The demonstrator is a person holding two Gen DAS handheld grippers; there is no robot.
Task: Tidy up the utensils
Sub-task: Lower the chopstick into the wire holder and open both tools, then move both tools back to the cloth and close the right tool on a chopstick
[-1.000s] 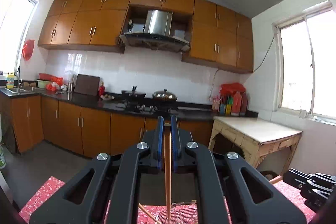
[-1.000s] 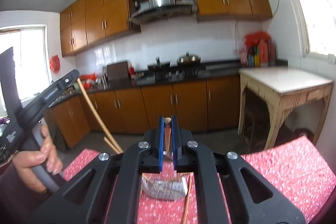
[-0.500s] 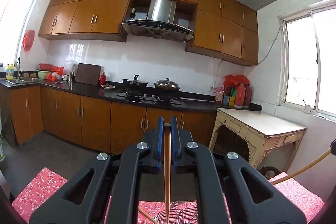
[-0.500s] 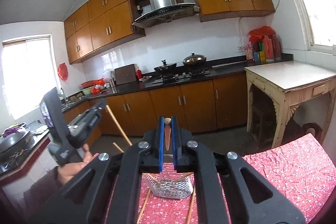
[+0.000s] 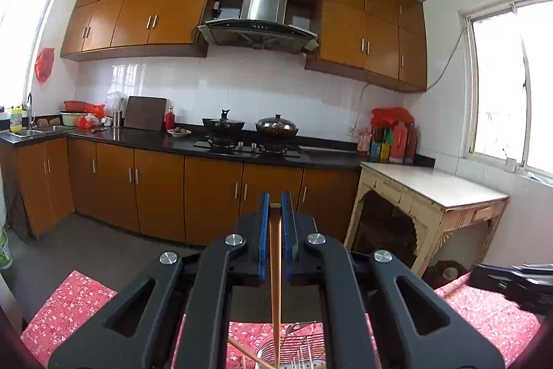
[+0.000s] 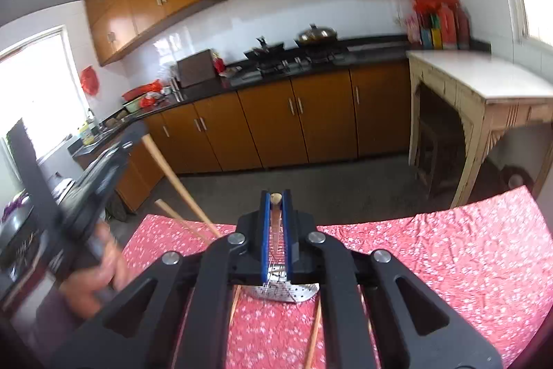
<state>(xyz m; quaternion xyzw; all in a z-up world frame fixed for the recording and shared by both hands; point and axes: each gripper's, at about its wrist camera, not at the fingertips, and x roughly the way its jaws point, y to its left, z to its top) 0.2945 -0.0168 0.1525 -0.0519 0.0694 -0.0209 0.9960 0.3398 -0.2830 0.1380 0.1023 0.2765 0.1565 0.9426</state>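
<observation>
My right gripper (image 6: 275, 223) has tipped down toward the wire basket (image 6: 283, 291) near the table's (image 6: 449, 258) far edge, so the drop looks close. It pinches one chopstick (image 6: 275, 198). Left gripper (image 5: 275, 223), level over the basket, clamps another chopstick (image 5: 275, 265); more lie loose beside the basket.

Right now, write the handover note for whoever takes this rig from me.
Left gripper: shut on a wooden chopstick, its lower end down at the wire basket.
Right gripper: shut on another chopstick, above the same basket.
The basket stands on the red floral cloth. At least two loose chopsticks lie on the cloth beside it.
Done: one chopstick appears to lean in the basket already.
Left: drop both held chopsticks into the basket, then collect the loose ones.
</observation>
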